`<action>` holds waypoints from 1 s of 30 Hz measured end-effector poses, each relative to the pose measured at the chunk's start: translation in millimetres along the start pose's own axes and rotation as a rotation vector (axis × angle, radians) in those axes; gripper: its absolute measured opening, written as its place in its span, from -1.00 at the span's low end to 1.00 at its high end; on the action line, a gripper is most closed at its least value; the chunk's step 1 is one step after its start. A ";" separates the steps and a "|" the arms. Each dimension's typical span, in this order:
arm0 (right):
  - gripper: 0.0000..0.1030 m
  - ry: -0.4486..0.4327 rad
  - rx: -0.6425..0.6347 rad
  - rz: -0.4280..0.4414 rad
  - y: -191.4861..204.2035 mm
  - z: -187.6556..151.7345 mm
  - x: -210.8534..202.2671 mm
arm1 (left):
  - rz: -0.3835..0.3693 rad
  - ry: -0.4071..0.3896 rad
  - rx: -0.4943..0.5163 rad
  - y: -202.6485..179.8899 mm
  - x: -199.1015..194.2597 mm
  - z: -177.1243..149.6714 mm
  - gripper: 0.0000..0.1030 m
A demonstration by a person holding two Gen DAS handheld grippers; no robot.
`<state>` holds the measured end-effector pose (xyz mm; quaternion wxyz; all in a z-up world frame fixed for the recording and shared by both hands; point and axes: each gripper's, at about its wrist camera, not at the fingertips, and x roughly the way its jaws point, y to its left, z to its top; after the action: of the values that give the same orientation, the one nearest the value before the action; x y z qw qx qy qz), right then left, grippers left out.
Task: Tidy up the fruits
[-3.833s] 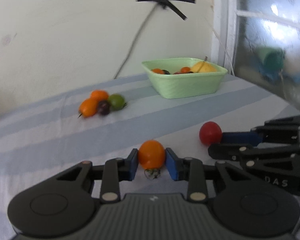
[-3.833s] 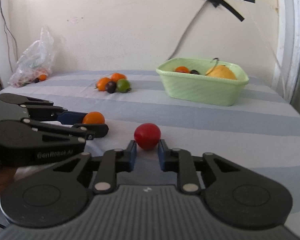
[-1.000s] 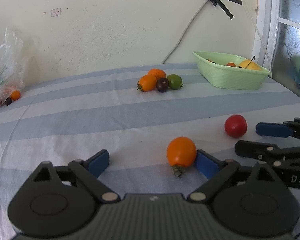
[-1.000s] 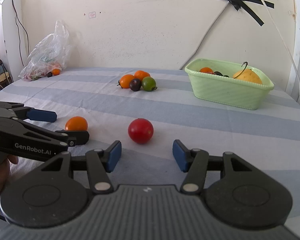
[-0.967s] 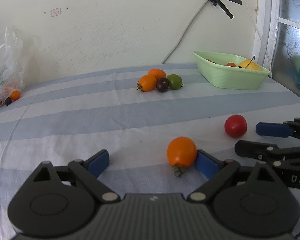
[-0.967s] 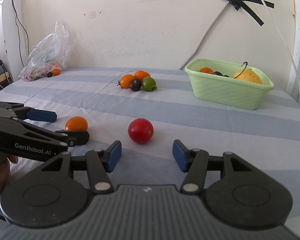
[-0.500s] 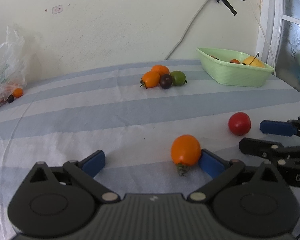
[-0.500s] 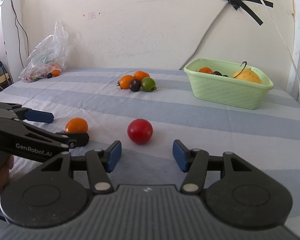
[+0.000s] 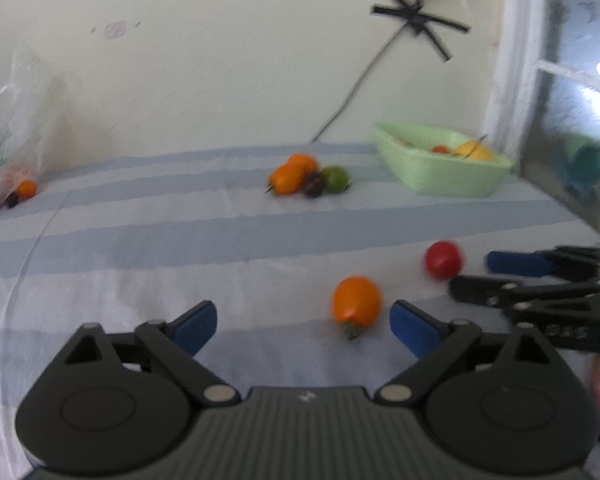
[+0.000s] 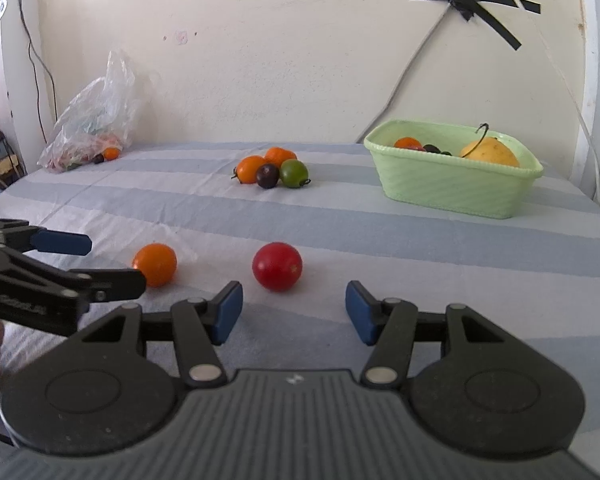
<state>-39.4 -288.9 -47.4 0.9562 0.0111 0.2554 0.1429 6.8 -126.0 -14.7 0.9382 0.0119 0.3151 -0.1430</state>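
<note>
An orange tomato (image 9: 356, 302) lies on the striped cloth, in line with the gap of my left gripper (image 9: 304, 328) and close to the right pad (image 9: 414, 332) without touching it. The left jaws stand wide and are closing, and no pad presses on the fruit. A red tomato (image 10: 277, 266) rests just ahead of my right gripper (image 10: 294, 314), which is open, its pads clear of it. A pale green basket (image 10: 452, 192) at the back right holds a yellow fruit and small tomatoes. Each gripper shows in the other's view: the right gripper (image 9: 512, 274), the left gripper (image 10: 96, 264).
Orange, dark and green tomatoes (image 10: 272, 170) are clustered at mid-table, behind both grippers. A plastic bag (image 10: 96, 120) with more fruit sits at the back left against the wall. A window frame (image 9: 512, 60) borders the right side. A hand shows at the left edge.
Both grippers, shut on their tomatoes at first, now stand open with the fruit on the cloth. The left gripper has drawn back slightly, so the orange tomato no longer touches its right pad.
</note>
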 end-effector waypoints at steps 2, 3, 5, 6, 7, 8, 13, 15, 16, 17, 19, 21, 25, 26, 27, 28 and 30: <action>0.16 0.006 0.004 0.015 -1.2 1.7 0.1 | -0.030 -0.015 0.022 -5.6 -2.9 5.6 0.62; 0.15 0.011 -0.001 0.024 -1.2 3.2 0.7 | -0.040 -0.017 0.040 -9.4 -2.6 7.5 0.54; 0.14 0.009 -0.026 0.033 0.2 7.7 0.9 | -0.050 -0.012 0.080 -17.5 0.6 8.6 0.23; 0.14 0.005 -0.041 0.036 1.2 10.6 1.3 | -0.049 -0.002 0.096 -20.8 3.6 8.2 0.19; 0.14 0.003 -0.053 0.041 1.9 13.9 2.3 | -0.049 0.013 0.106 -23.3 7.0 7.3 0.12; 0.14 0.002 -0.062 0.050 2.2 17.1 4.1 | -0.051 0.027 0.110 -24.6 10.5 5.9 0.05; -0.38 0.049 -0.110 0.071 5.8 19.6 21.3 | -0.051 0.052 0.112 -24.4 16.3 1.1 -0.42; -0.39 0.034 -0.116 0.077 5.0 17.2 19.4 | -0.056 0.039 0.098 -22.3 14.7 5.9 -0.42; -0.39 0.028 -0.113 0.081 3.4 17.2 17.9 | -0.066 0.031 0.087 -21.0 14.4 10.9 -0.42; -0.40 0.015 -0.106 0.081 0.8 18.1 15.4 | -0.078 0.028 0.079 -20.9 14.8 16.9 -0.42; -0.40 -0.037 -0.091 0.071 -7.4 24.2 8.2 | -0.115 0.023 0.070 -22.1 18.6 33.6 -0.42; -0.40 -0.108 -0.066 0.041 -21.2 35.8 1.0 | -0.158 -0.002 0.066 -27.6 23.2 56.8 -0.42; -0.39 -0.203 -0.002 -0.037 -55.2 62.1 0.4 | -0.212 -0.087 0.094 -48.8 40.8 108.8 -0.42; -0.39 -0.216 0.005 -0.056 -62.3 67.0 2.8 | -0.230 -0.092 0.096 -54.1 48.2 119.3 -0.42; -0.39 -0.225 0.005 -0.077 -68.4 71.2 6.0 | -0.247 -0.091 0.094 -58.8 57.5 129.6 -0.42; -0.39 -0.231 -0.002 -0.100 -73.5 75.0 10.3 | -0.260 -0.084 0.086 -63.1 69.2 139.9 -0.42; -0.39 -0.233 -0.017 -0.136 -81.7 79.3 19.8 | -0.290 -0.051 0.062 -67.9 92.5 153.5 -0.42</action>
<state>37.9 -357.6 4.3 0.9869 0.0022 0.1417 0.0777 148.6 -232.5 57.9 0.9146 -0.0085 0.2850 -0.2868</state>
